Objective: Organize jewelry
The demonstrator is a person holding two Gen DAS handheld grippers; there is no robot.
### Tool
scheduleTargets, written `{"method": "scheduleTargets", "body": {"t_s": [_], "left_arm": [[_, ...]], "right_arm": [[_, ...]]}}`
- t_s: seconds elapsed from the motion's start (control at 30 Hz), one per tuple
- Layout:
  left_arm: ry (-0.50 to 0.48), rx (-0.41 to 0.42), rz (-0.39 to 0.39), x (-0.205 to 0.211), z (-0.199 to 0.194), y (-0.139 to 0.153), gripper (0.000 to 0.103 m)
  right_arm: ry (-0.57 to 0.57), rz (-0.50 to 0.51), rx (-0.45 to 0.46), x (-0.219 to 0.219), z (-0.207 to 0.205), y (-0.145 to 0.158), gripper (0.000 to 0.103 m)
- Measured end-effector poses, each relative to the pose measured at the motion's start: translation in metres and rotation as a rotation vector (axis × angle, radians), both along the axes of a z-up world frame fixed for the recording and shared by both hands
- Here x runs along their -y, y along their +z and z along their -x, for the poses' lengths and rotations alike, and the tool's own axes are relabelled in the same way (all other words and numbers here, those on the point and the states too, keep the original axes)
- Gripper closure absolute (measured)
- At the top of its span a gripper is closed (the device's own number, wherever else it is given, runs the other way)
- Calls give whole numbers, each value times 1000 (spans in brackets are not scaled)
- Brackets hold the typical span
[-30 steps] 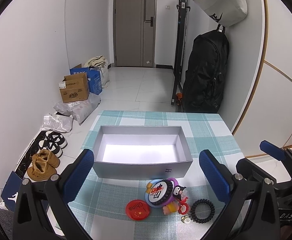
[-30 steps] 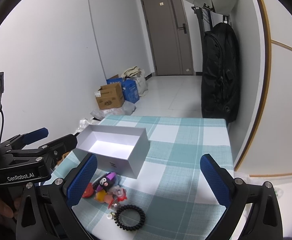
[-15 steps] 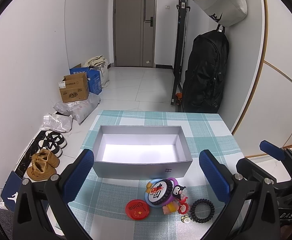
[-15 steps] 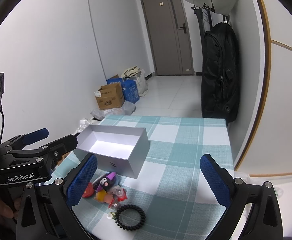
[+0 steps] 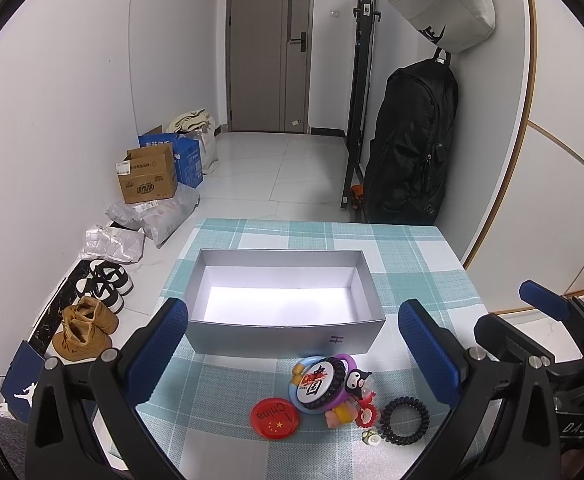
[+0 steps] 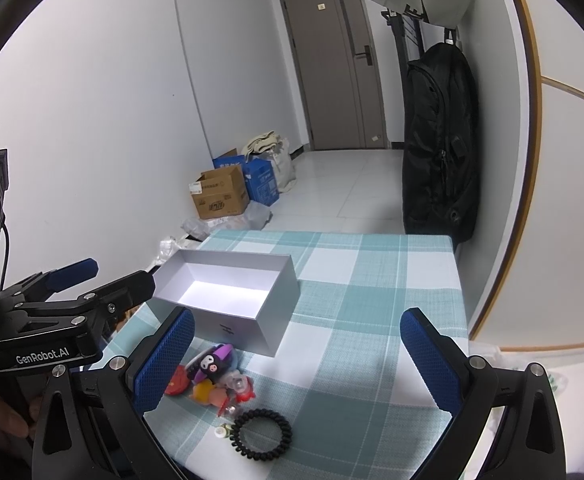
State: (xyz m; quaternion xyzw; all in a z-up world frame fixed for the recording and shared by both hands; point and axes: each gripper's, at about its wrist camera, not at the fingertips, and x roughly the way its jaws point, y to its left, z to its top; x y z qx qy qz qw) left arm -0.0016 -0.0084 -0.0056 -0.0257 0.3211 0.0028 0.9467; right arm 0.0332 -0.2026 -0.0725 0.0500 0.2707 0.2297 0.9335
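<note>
An open, empty silver box (image 5: 284,300) sits on the checked tablecloth (image 5: 404,248); it also shows in the right wrist view (image 6: 228,296). In front of it lies a small pile: a red China badge (image 5: 275,418), a round black-and-white badge on a blue and purple ring (image 5: 317,384), a Kuromi charm (image 5: 357,378), small red and yellow trinkets (image 5: 366,416) and a black spiral hair tie (image 5: 405,421), also in the right wrist view (image 6: 262,434). My left gripper (image 5: 292,356) is open above the pile. My right gripper (image 6: 296,360) is open and empty, right of the pile.
The table's right edge runs close to the wall (image 6: 458,280). A black backpack (image 5: 410,148) hangs beyond the far edge. Cardboard boxes (image 5: 146,178), bags and shoes (image 5: 84,328) lie on the floor to the left.
</note>
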Motion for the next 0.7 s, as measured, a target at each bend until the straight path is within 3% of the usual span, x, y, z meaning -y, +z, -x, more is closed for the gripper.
{"method": "scheduleTargets", "body": {"t_s": [0.37, 0.7], "left_arm": [[-39, -72, 26, -12, -4, -11, 1], [-81, -313, 9, -35, -4, -55, 1]], "right_arm": [[10, 8, -5, -5, -2, 0, 0], [36, 48, -2, -10, -7, -3, 0]]}}
